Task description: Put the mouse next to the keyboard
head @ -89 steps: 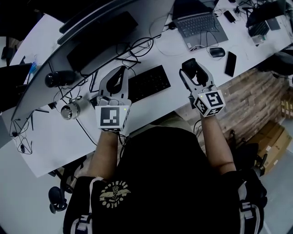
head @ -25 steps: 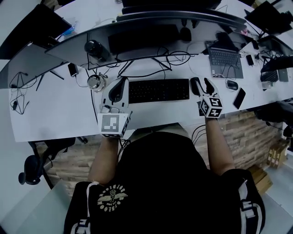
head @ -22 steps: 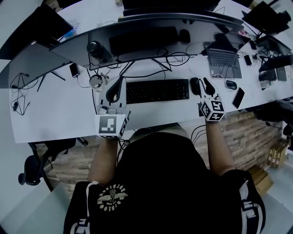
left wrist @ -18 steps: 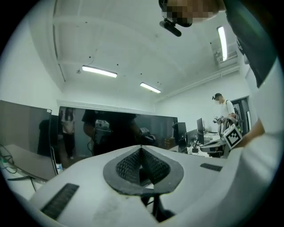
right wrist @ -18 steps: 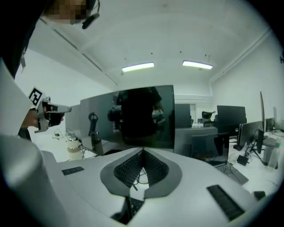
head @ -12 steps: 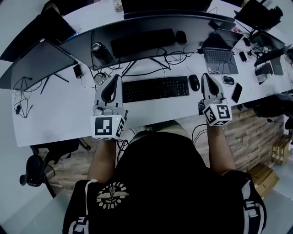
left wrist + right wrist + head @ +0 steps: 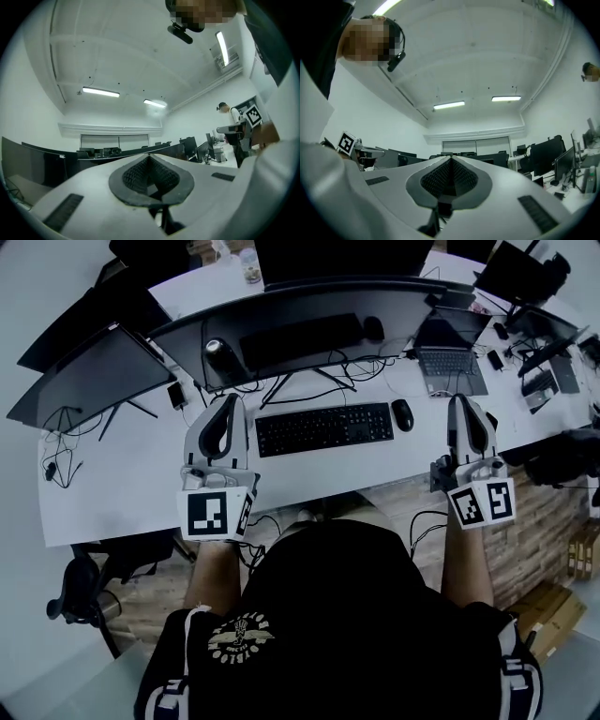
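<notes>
Seen from your head, a long white table (image 7: 122, 484) curves across the upper half of the frame, and your black shirt (image 7: 347, 615) fills the bottom. A black keyboard (image 7: 323, 427) lies flat at the centre of the table. The black mouse (image 7: 402, 414) rests on the table just beside the keyboard's right end, close to it but not touching, and nothing holds it. Your left gripper (image 7: 228, 401) hangs over the table just left of the keyboard, its white body pointing toward the top of the frame. Its marker cube (image 7: 216, 514) sits lower, near the table's front edge. Your right gripper (image 7: 461, 405) hangs to the right of the mouse and clear of it, over the right part of the table. Behind the keyboard, toward the top of the frame, a wide curved monitor (image 7: 300, 310) stands amid loose black cables (image 7: 309, 376). An open laptop (image 7: 450, 362) sits at the upper right. In the left gripper view, the left gripper (image 7: 151, 159) has its two ribbed black pads pressed together with nothing between them. That camera tilts up at a white ceiling with strip lights (image 7: 101, 92) in the upper left. In the right gripper view, the right gripper (image 7: 450, 161) is likewise pressed together and empty, under more ceiling lights at the middle of the frame.
</notes>
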The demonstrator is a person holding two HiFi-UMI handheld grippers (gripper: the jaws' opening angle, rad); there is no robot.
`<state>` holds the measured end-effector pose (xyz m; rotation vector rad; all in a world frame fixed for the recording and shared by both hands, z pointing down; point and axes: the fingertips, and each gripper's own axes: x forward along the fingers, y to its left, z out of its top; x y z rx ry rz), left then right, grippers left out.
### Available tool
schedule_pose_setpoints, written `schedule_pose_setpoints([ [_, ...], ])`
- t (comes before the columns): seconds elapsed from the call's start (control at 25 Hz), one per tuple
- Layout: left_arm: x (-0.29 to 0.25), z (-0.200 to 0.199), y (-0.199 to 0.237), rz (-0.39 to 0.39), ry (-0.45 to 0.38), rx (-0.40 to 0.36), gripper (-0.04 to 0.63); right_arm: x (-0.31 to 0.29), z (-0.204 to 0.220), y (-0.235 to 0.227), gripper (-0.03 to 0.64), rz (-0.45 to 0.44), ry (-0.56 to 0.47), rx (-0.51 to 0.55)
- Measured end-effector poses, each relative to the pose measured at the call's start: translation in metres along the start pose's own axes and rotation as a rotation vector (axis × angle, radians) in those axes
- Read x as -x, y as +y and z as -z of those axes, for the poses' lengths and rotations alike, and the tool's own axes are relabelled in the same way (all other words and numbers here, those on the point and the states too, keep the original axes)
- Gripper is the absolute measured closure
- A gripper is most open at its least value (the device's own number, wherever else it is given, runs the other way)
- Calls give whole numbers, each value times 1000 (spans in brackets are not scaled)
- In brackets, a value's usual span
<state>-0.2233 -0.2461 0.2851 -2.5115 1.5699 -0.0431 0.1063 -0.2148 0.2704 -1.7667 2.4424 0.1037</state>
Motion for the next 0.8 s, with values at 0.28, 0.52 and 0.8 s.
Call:
schedule_pose_setpoints([
  [0.28,9,-4,2,0,-11,14,594,18,-34,17,616,-9,-45,108],
  [0.52,2,1,-12,34,6,24,594,21,-26,14,616,3,-6,123],
  [0.8,-21,2,-25,42,25,0,594,11,-18,-9,615,1,10,124],
])
